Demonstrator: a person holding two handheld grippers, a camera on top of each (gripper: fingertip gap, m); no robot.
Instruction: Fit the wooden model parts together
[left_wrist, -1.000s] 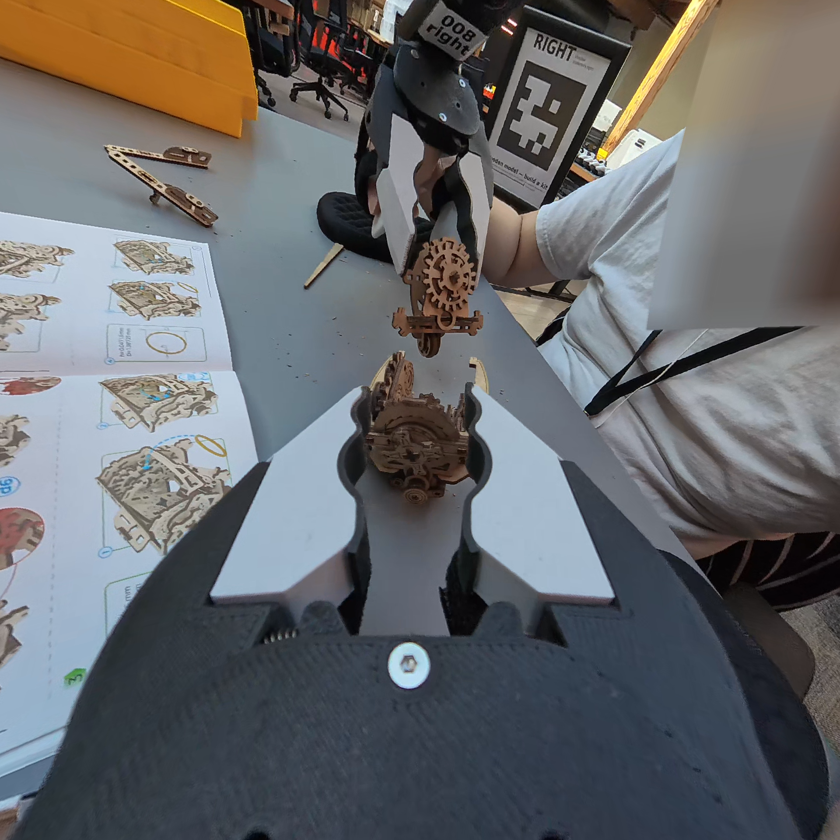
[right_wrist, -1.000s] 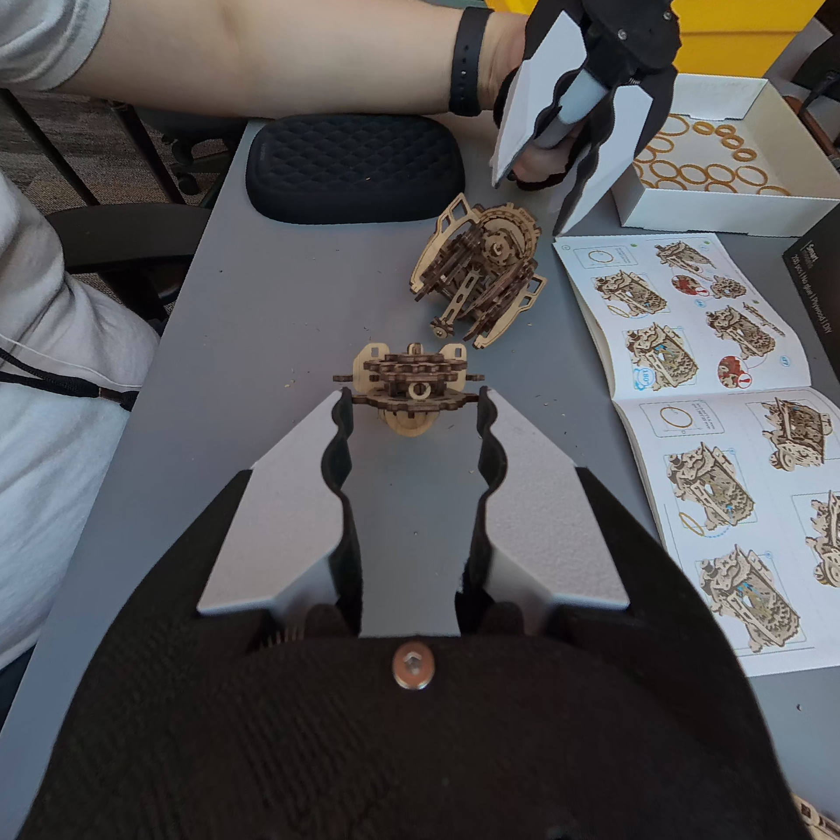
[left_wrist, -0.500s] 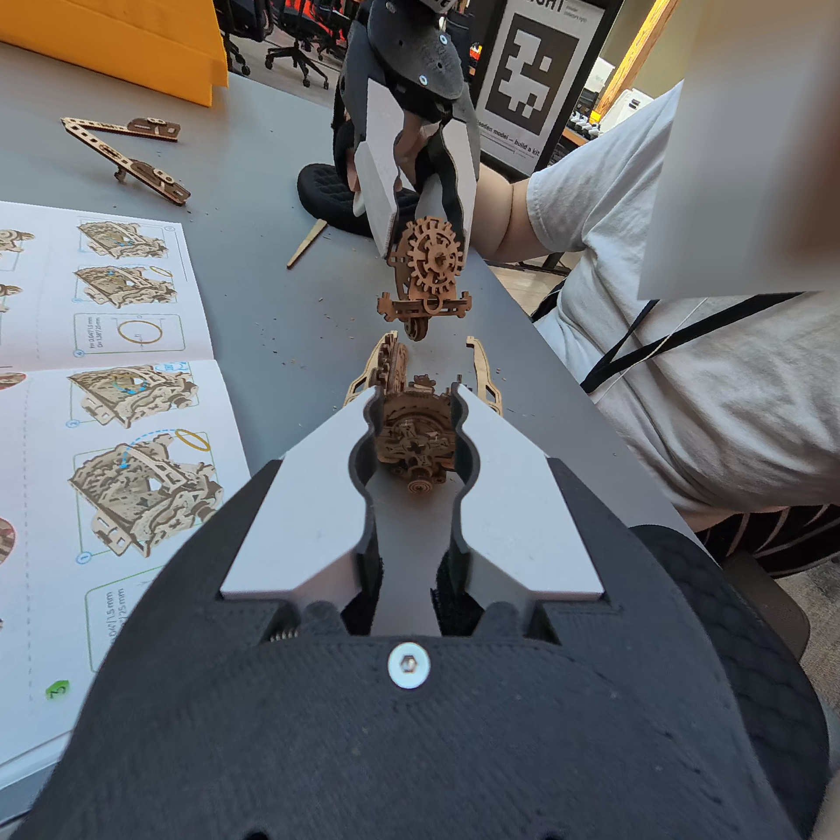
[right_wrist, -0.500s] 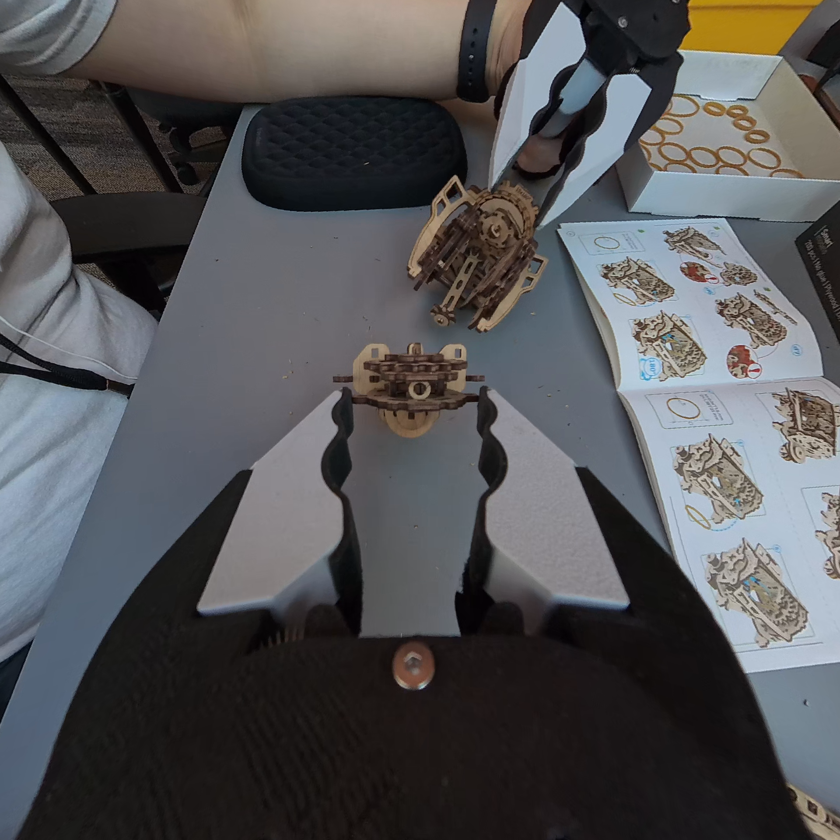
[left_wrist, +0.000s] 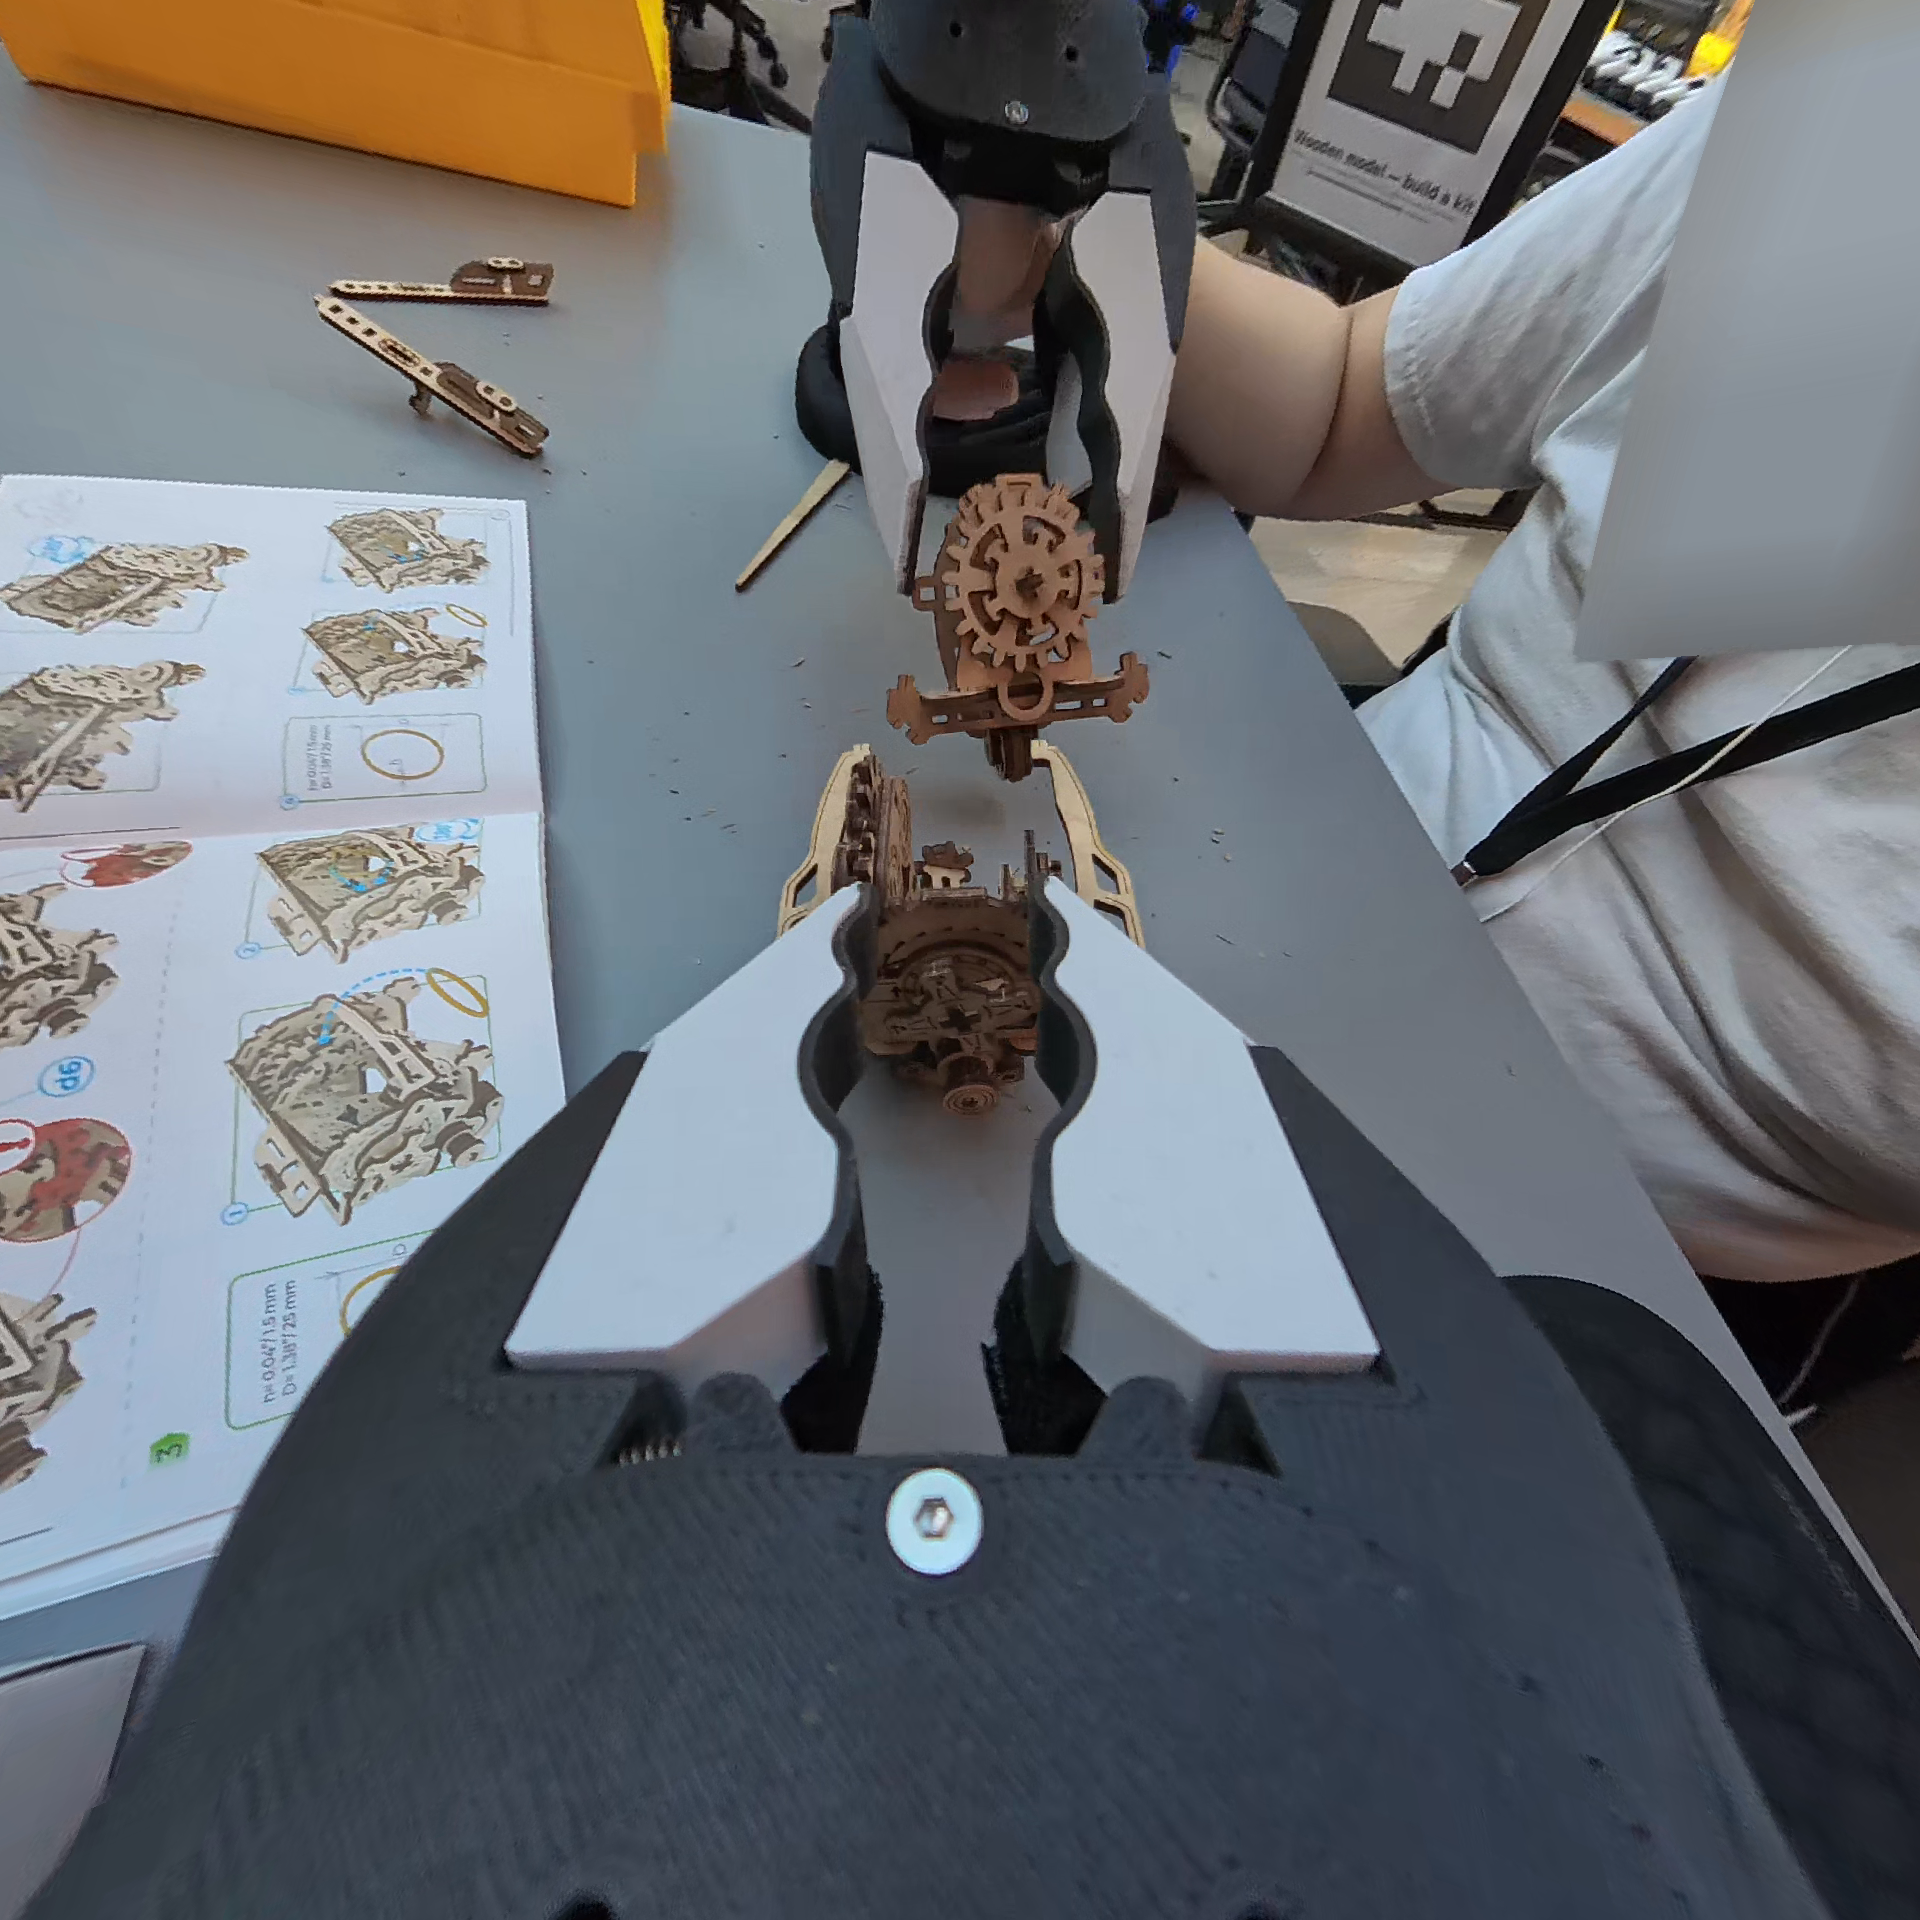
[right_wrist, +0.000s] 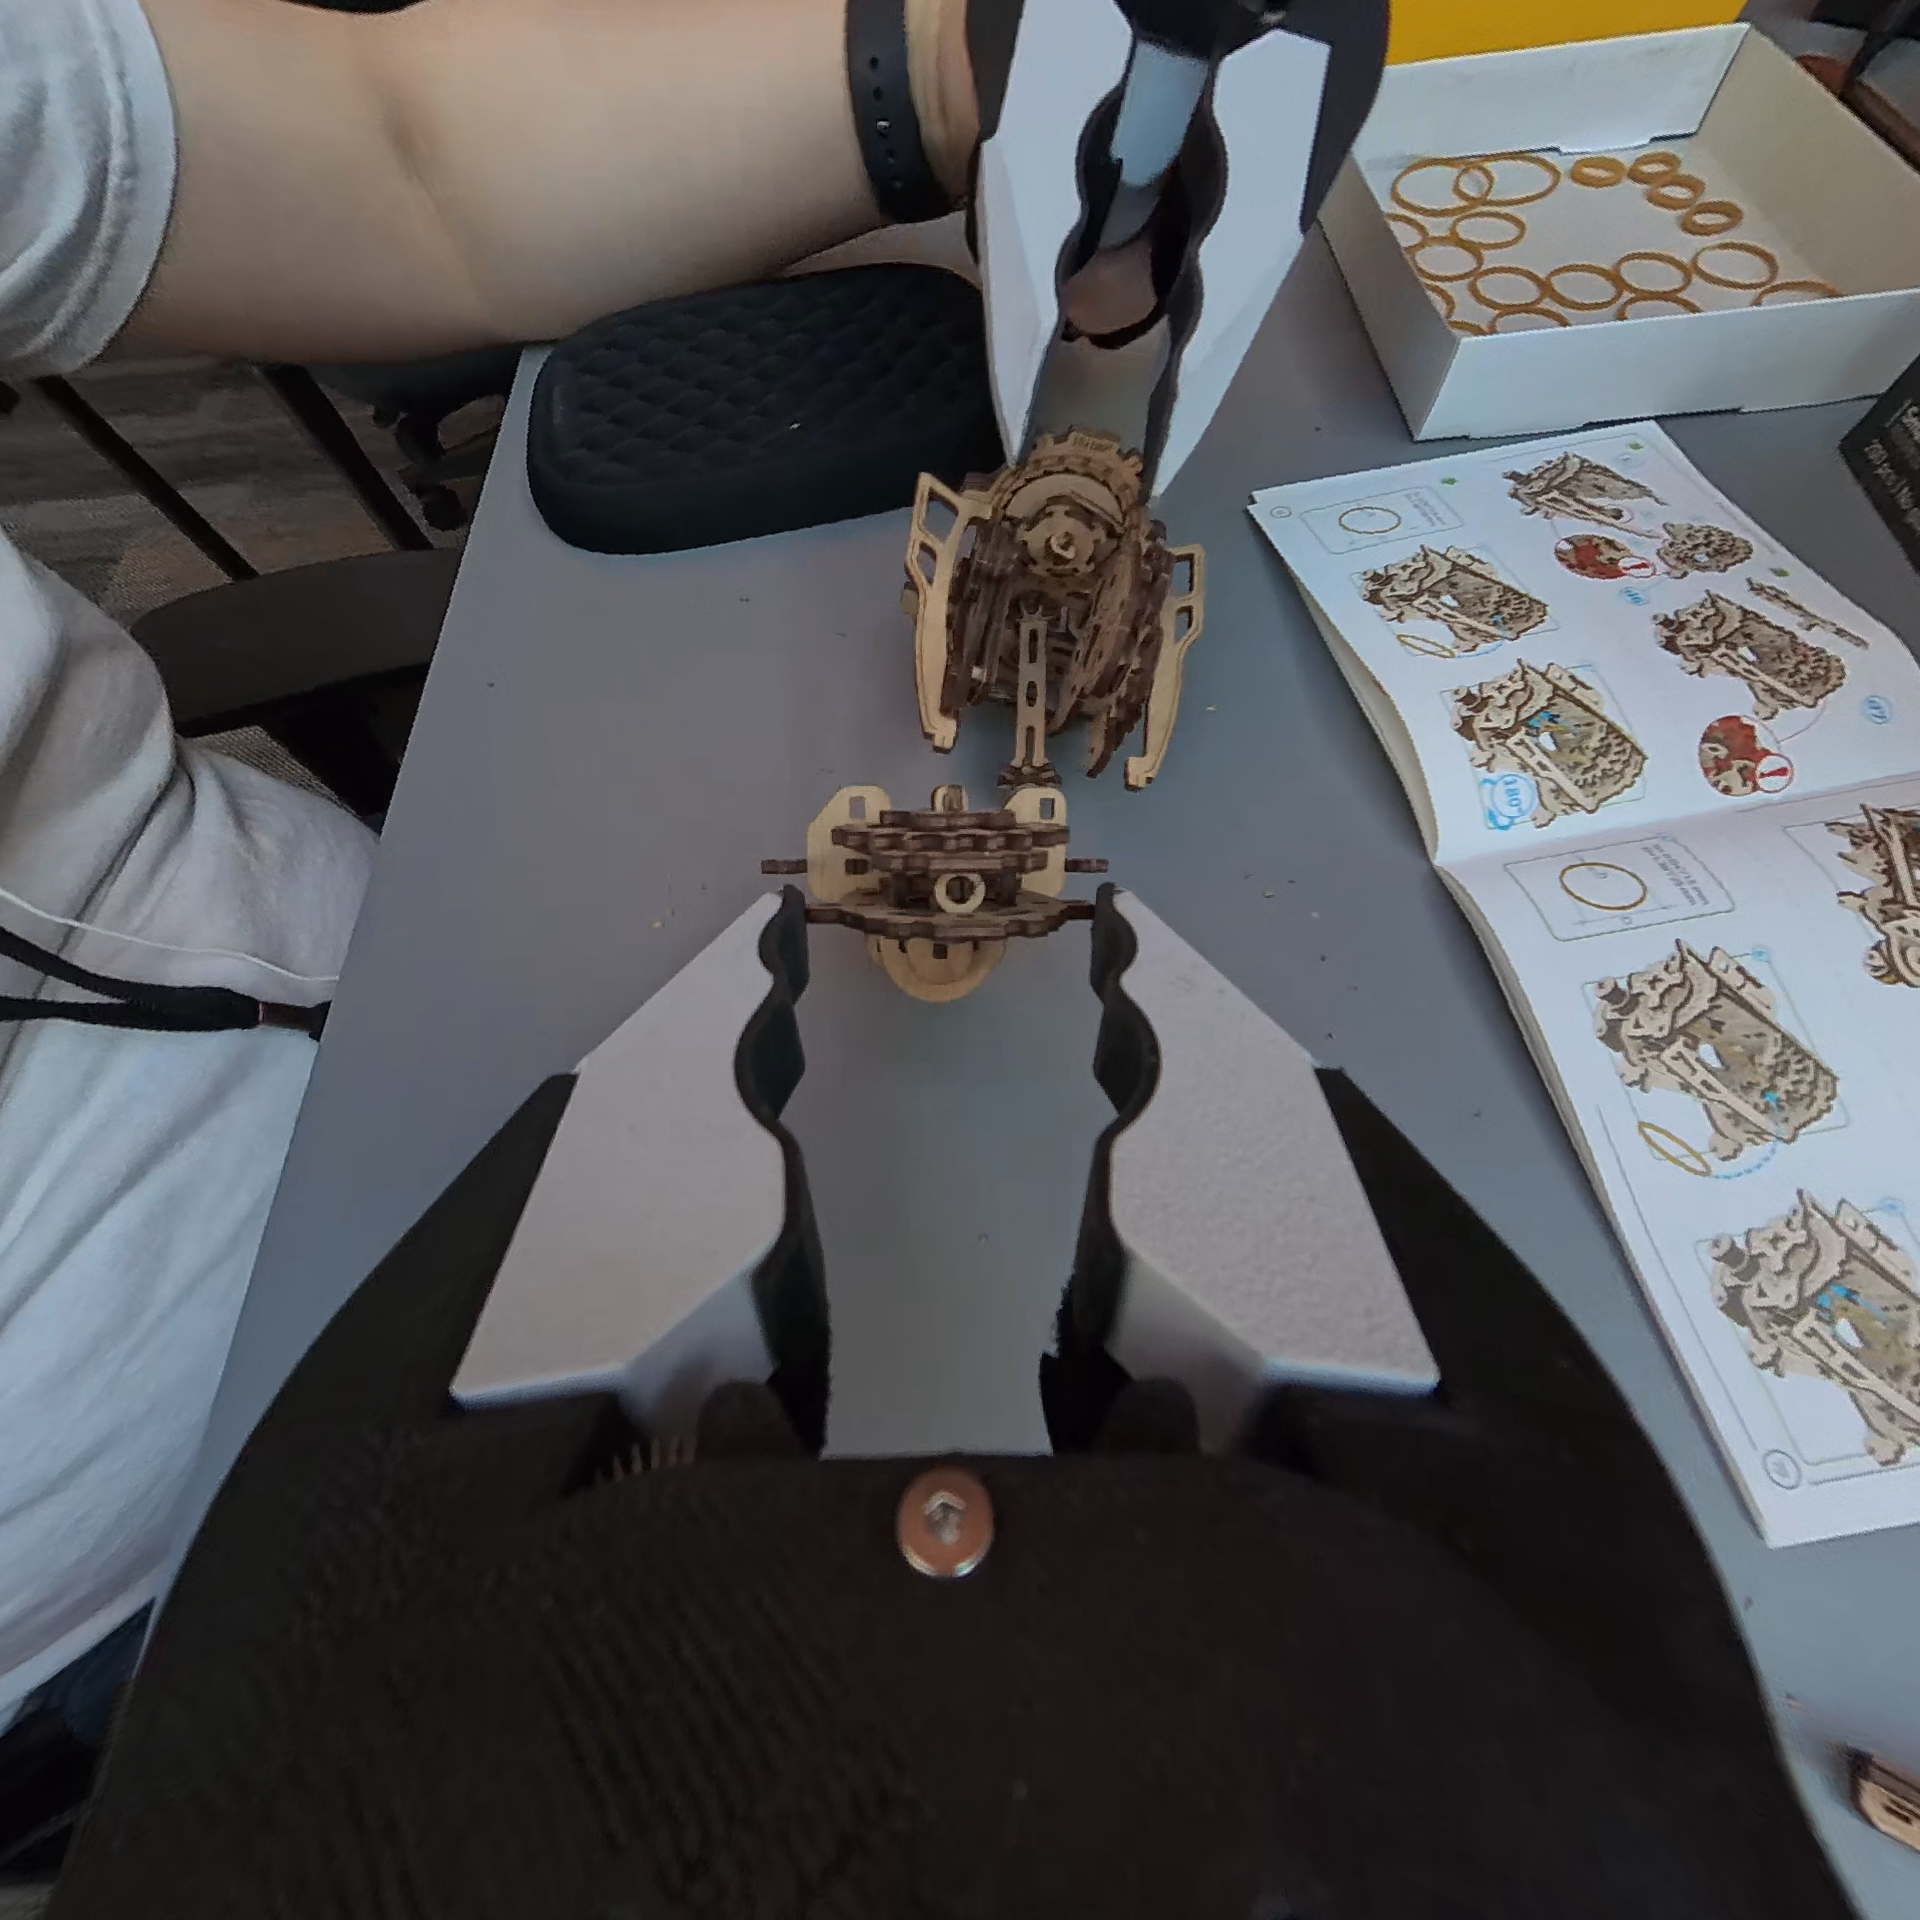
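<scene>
Spreading across the grey tabletop (right_wrist: 644, 727): an open instruction booklet (right_wrist: 1621, 935) kept beside the work, presumably for reference, and a white box of rings (right_wrist: 1558, 260) farther off. Resting on the tabletop, the larger wooden model body (right_wrist: 1049, 613), probably kept down so the surface steadies it for the join. Clamping that body at a narrow opening, the left claw (left_wrist: 948, 935), tips pressed against its sides. Hovering just beside and slightly above, not touching, the smaller gear subassembly (left_wrist: 1018, 634), apparently being lined up with the gap between the body's side plates. Gripping that subassembly across its crossbar at a middling width, the right claw (right_wrist: 943, 914), both tips in contact.
</scene>
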